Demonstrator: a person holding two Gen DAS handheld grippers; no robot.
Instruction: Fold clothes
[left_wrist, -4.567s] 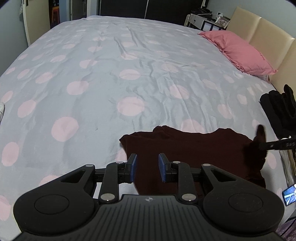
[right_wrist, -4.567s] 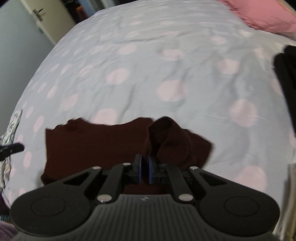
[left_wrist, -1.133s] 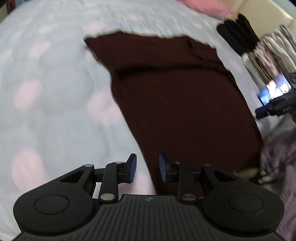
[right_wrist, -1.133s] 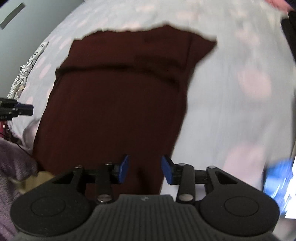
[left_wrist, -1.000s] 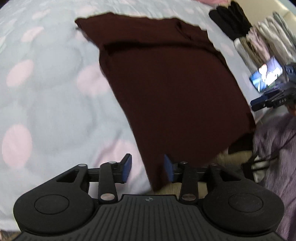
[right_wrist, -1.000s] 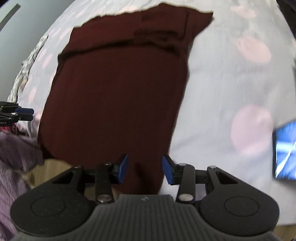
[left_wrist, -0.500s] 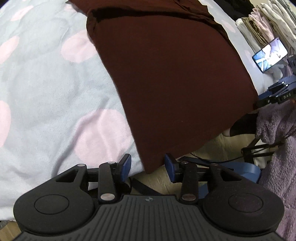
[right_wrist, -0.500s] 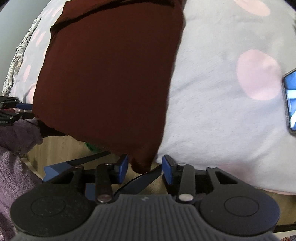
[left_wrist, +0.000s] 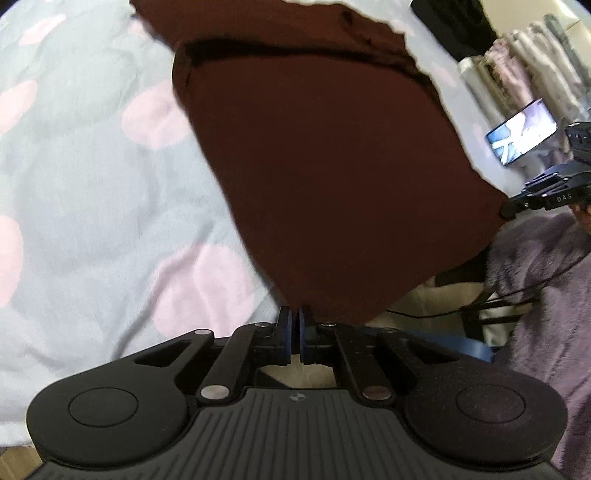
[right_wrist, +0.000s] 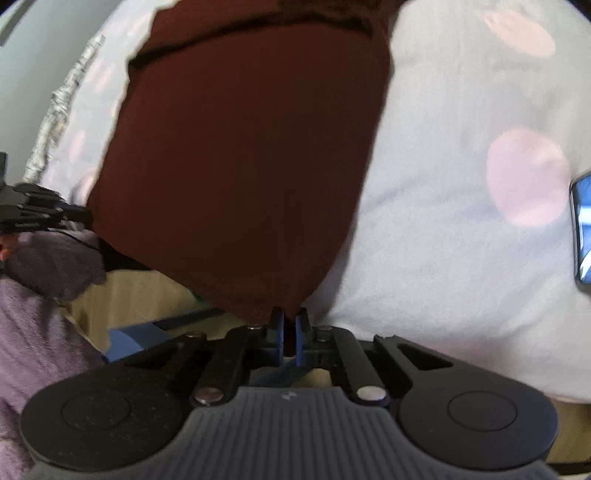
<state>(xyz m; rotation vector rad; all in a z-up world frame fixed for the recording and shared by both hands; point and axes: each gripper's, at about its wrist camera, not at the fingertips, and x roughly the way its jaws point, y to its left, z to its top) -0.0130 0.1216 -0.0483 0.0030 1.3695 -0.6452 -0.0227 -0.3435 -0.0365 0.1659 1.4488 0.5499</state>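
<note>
While the dark maroon knit shirt (left_wrist: 325, 177) lies toward twelve o'clock on the dotted grey bedspread (left_wrist: 92, 206), left gripper (left_wrist: 294, 325) and right gripper (right_wrist: 290, 325) each pinch its hem.

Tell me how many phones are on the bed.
1: the phone, screen lit, lies on the bed to the right of the shirt; the right wrist view shows its edge. Others may be out of view.

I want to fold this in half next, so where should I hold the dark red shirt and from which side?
Grip the dark red shirt at its two bottom hem corners, coming in from the bed edge nearest you. It lies flat with that hem overhanging the edge, so the corners are free. The left gripper and right gripper are already shut on one each.
</note>
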